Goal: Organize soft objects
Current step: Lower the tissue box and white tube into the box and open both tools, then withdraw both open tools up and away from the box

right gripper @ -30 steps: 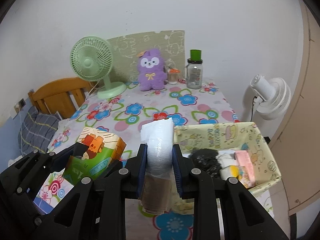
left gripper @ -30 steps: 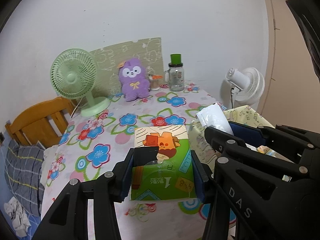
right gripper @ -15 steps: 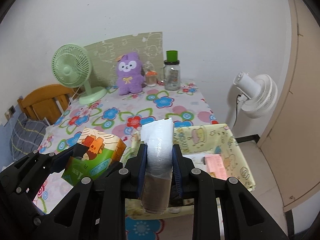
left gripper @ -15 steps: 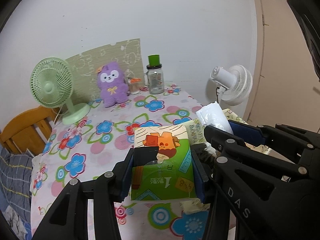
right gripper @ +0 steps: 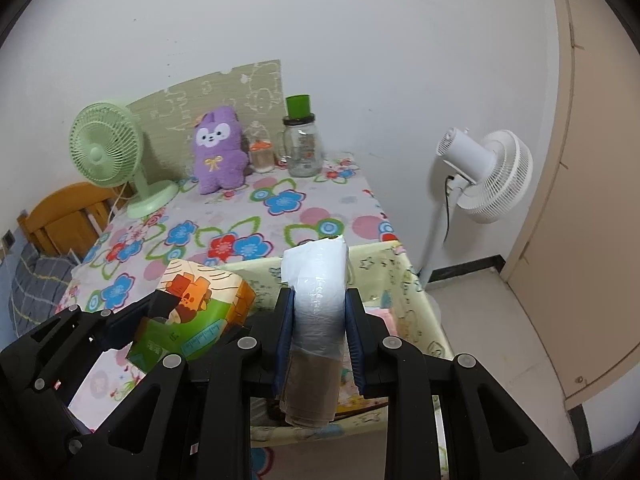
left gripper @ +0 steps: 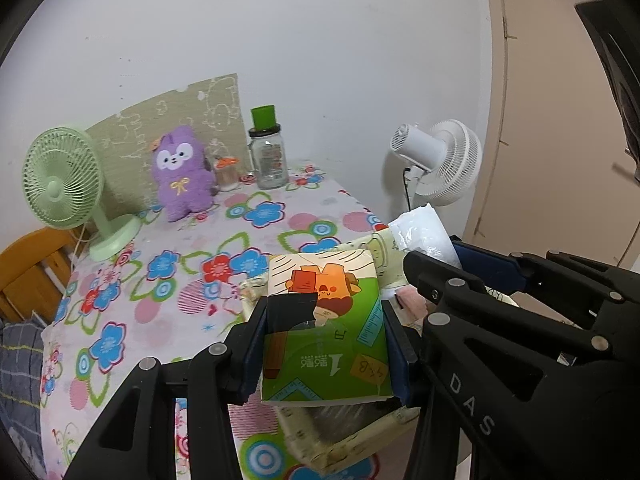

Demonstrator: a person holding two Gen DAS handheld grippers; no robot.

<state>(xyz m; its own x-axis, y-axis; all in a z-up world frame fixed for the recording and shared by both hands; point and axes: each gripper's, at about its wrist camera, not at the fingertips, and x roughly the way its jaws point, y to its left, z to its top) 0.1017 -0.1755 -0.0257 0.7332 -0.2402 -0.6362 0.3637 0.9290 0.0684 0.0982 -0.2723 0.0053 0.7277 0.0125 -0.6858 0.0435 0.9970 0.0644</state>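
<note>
Left gripper [left gripper: 325, 344]: jaws grip tissue pack [left gripper: 324, 320] | right gripper [right gripper: 319, 332]: jaws clamp plastic-wrapped roll [right gripper: 316, 300] | risk: grippers crowd together over fabric bin [right gripper: 408, 280]; either item may snag its rim

Left wrist view sits just behind the left gripper [left gripper: 324, 344], angled down and forward over the floral table [left gripper: 192, 280] toward the white back wall. Right wrist view rides behind the right gripper [right gripper: 318, 332], same downward slant, set a touch further right, taking in more floor. Each camera catches the other gripper at its inner edge. Both share the green fan [left gripper: 60, 184], purple plush [right gripper: 218, 148], glass jar [left gripper: 268, 156], white standing fan [right gripper: 486, 174] and the yellow fabric bin [right gripper: 400, 276] close below.
</note>
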